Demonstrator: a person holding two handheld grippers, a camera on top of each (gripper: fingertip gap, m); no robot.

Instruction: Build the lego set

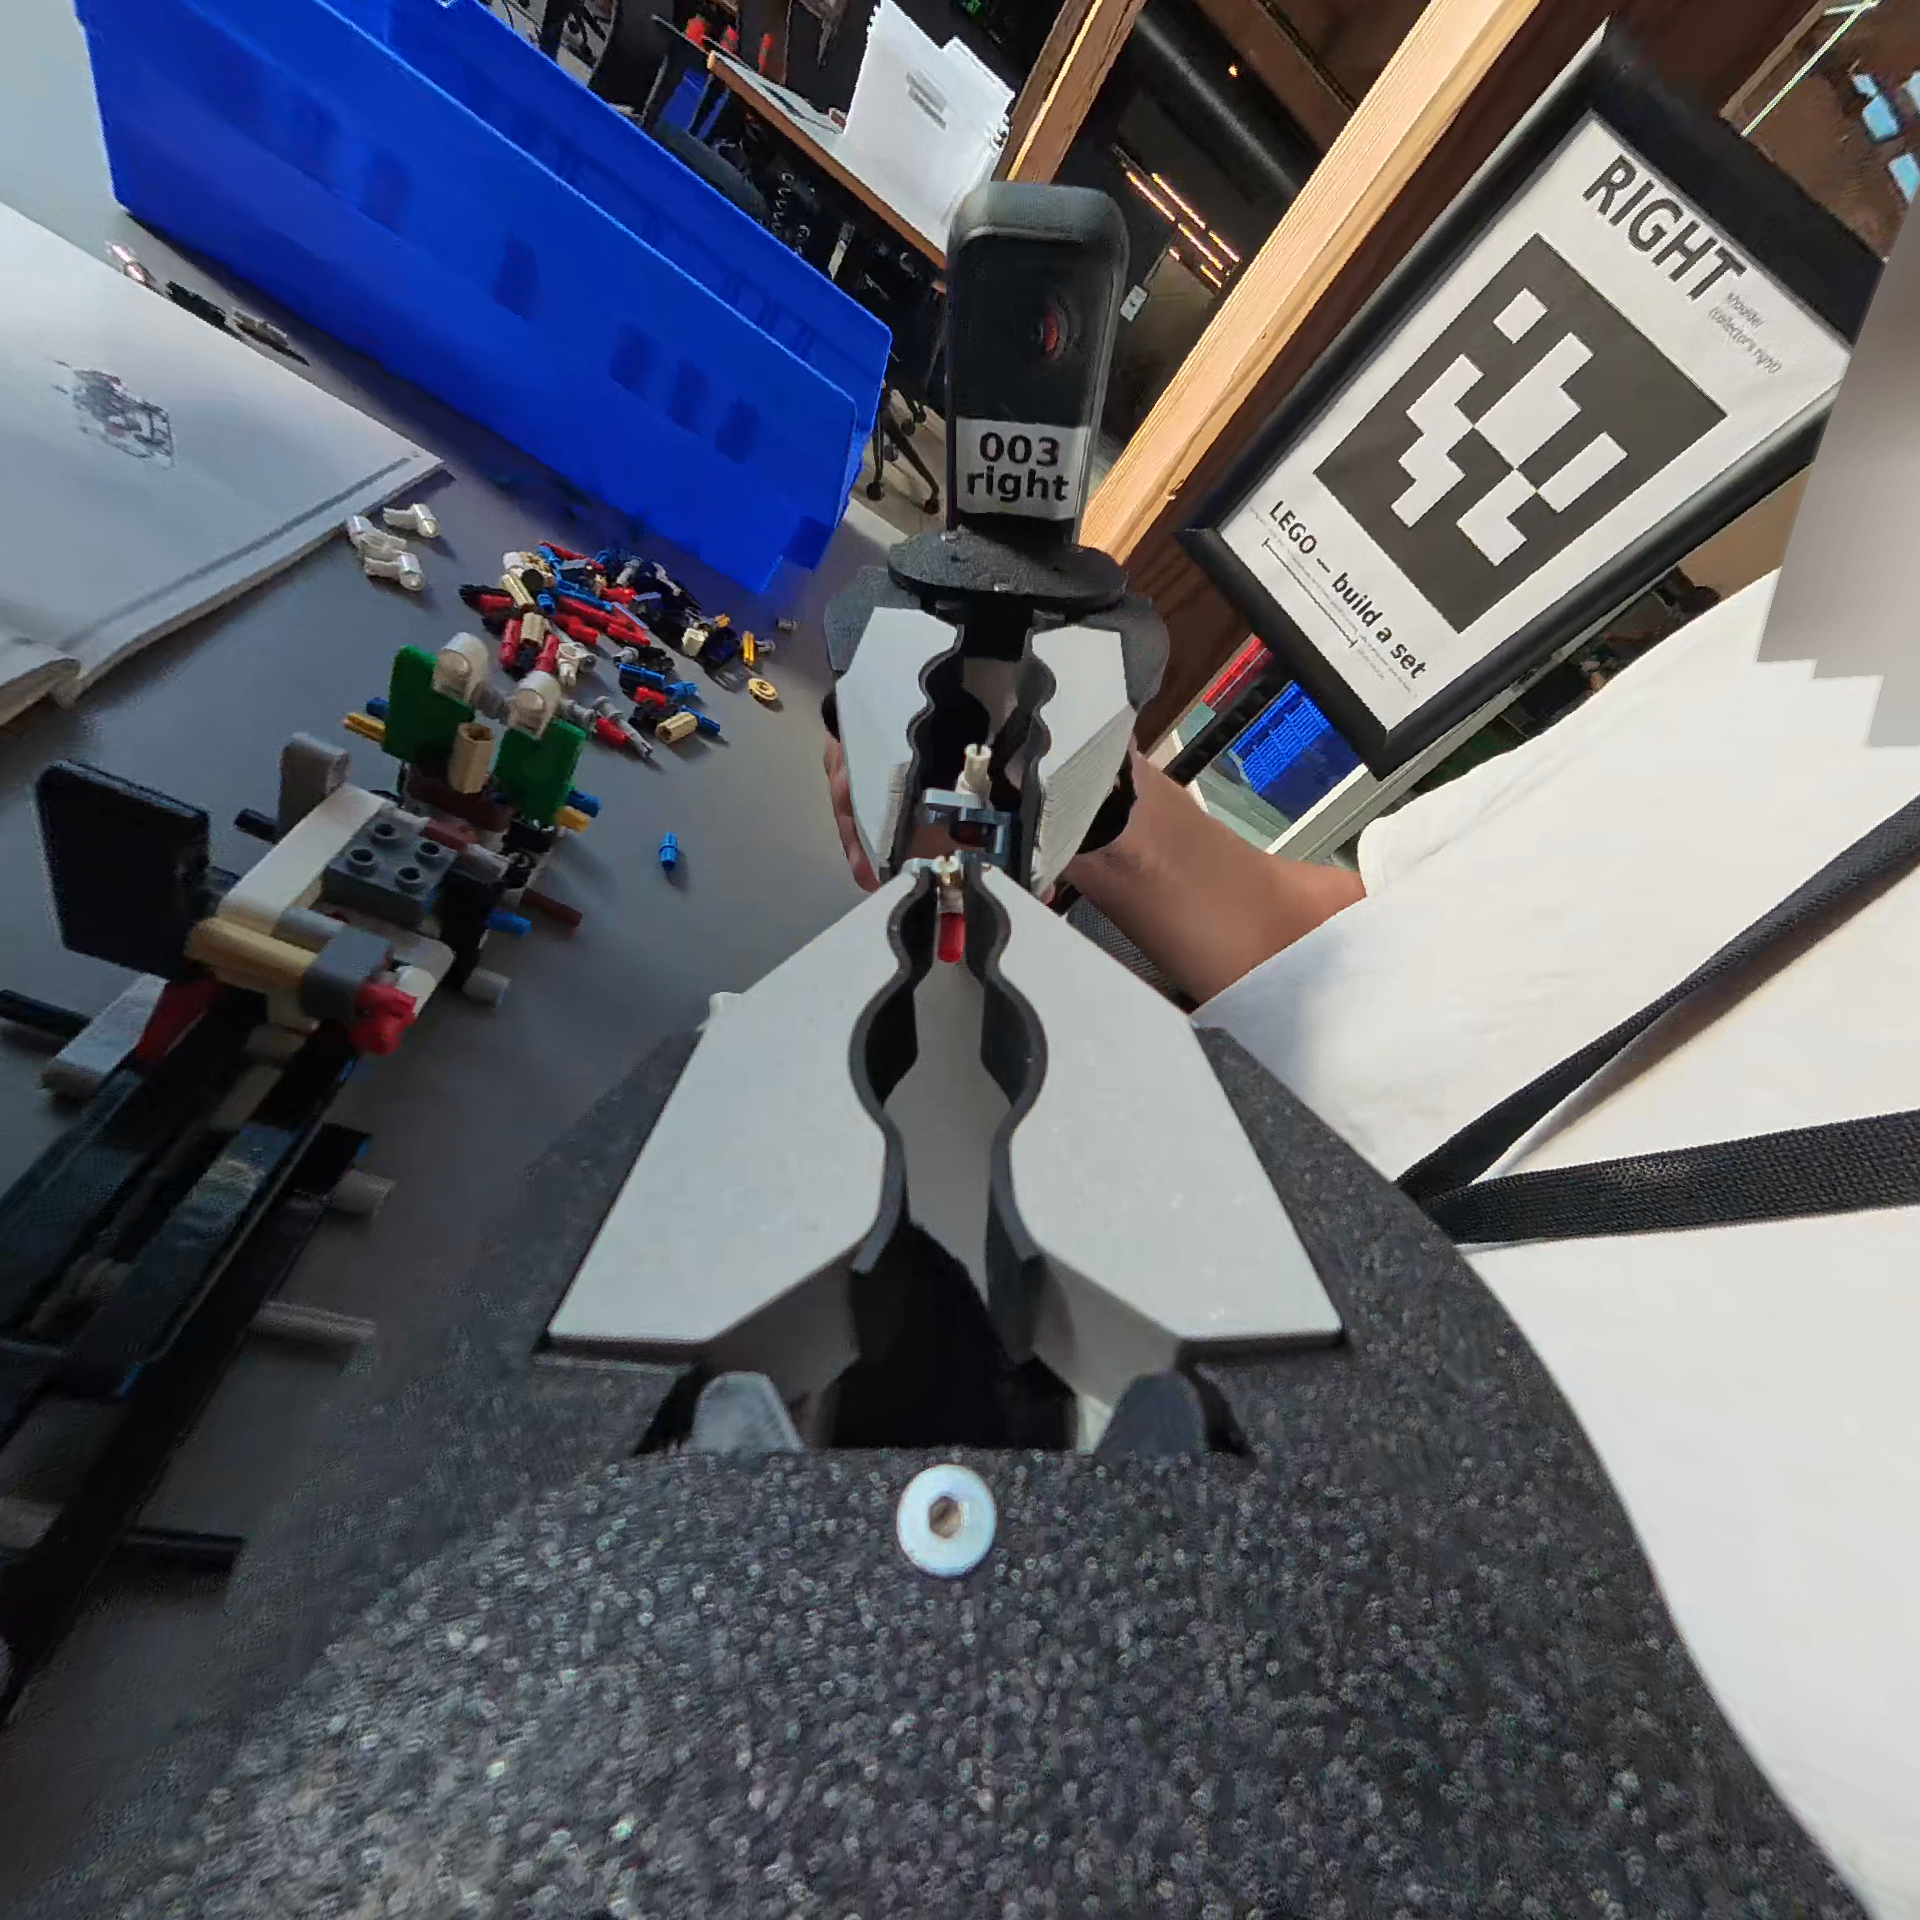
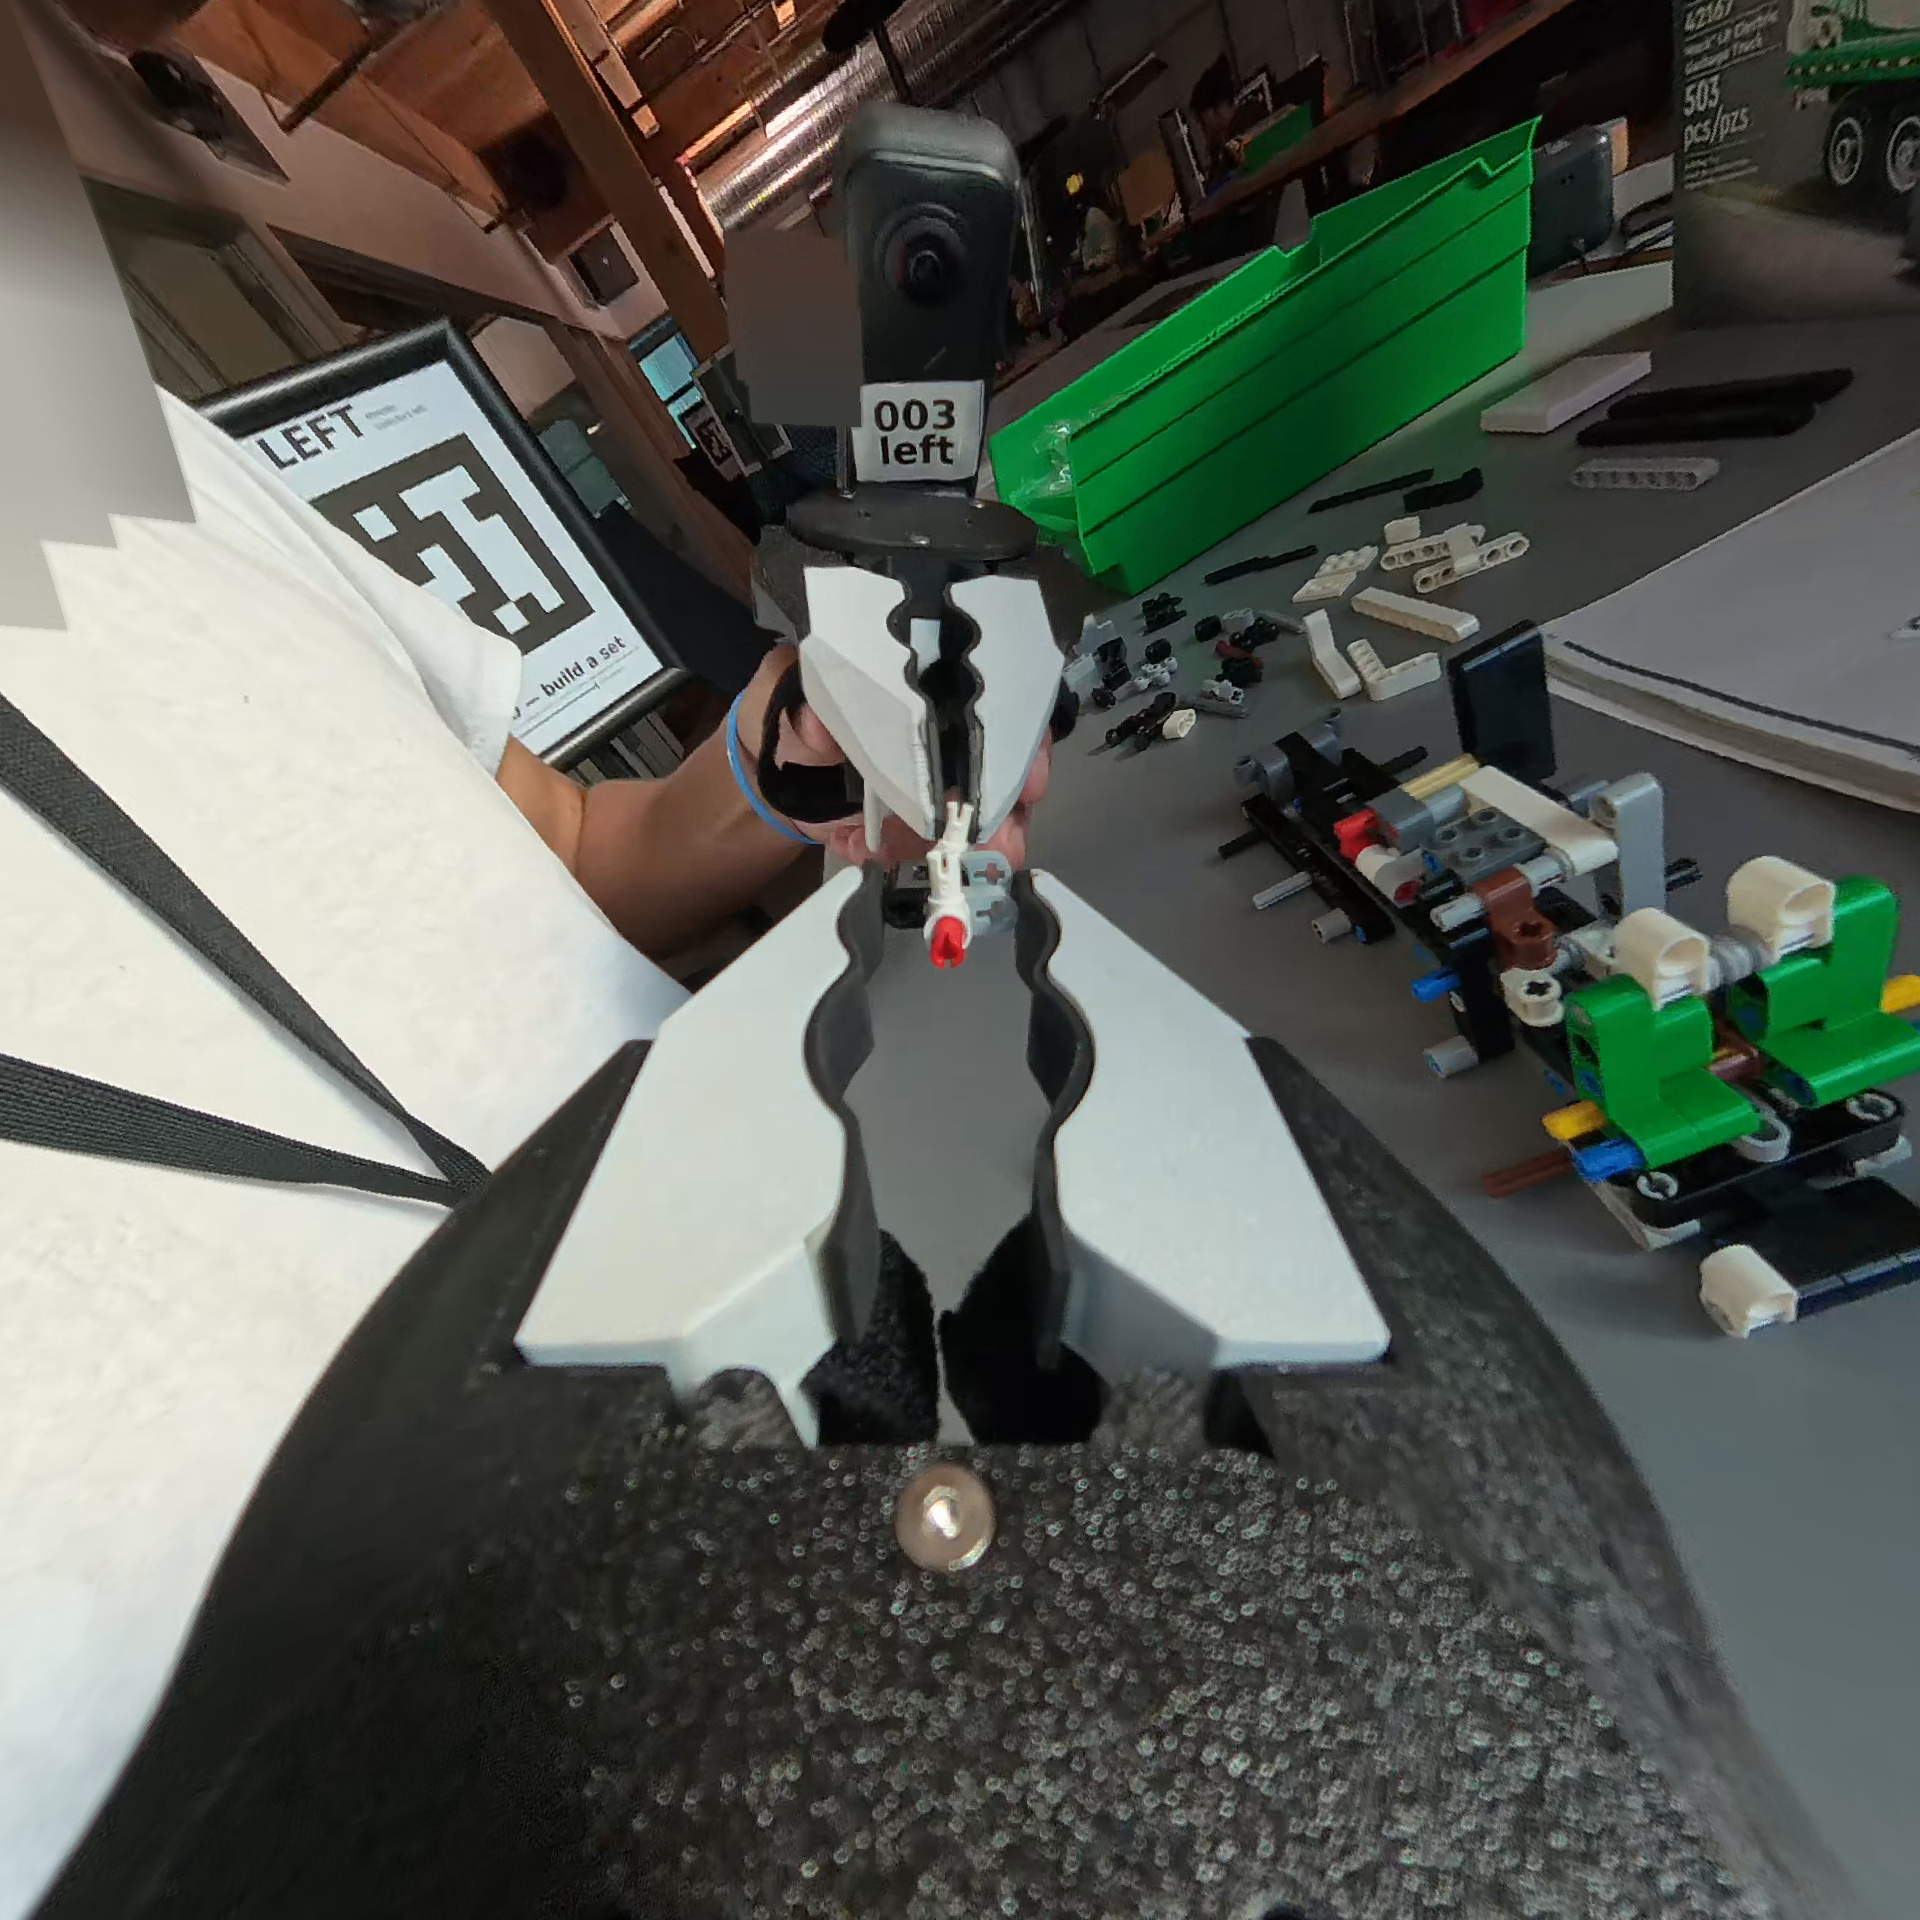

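- Grey table (image 2: 1558, 1558) across the right of the right wrist view, bearing a green bin (image 2: 1299, 416) at upper right and a half-built brick model (image 2: 1621, 935) at mid right.
- Blue bin (image 1: 468, 260) at upper left of the left wrist view, above a scatter of small loose bricks (image 1: 592, 623).
- Left gripper (image 1: 940, 873) at frame centre, clenched on a thin white pin with a red end (image 1: 948, 925).
- Right gripper (image 2: 940, 883) at frame centre, jaws parted wider, clamped on a small grey connector piece (image 2: 992, 883), touching the pin.
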